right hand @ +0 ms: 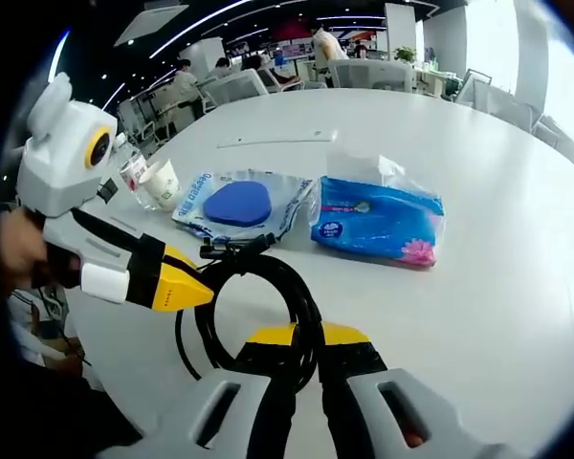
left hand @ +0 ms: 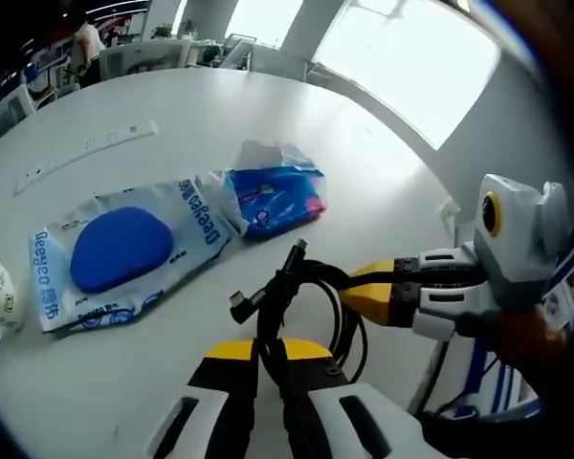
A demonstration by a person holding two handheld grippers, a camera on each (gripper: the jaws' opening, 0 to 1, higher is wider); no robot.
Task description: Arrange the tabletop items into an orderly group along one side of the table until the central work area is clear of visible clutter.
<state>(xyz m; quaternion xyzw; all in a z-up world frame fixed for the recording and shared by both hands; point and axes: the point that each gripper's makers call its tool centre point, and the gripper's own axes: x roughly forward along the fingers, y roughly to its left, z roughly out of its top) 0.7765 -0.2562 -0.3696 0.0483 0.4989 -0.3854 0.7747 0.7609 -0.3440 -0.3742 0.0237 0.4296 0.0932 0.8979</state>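
Black cable [left hand: 301, 296]; "Deegeo" pouch [left hand: 124, 251]

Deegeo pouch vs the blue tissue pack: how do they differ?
The Deegeo pouch is pale and see-through with a dark blue oval inside; the tissue pack is solid bright blue with pink print. The pouch lies flat, the tissue pack is puffier, with its clear wrap torn open on top. The pouch sits next to the paper cup, the pack farther from it. Both rest on the white table, side by side.
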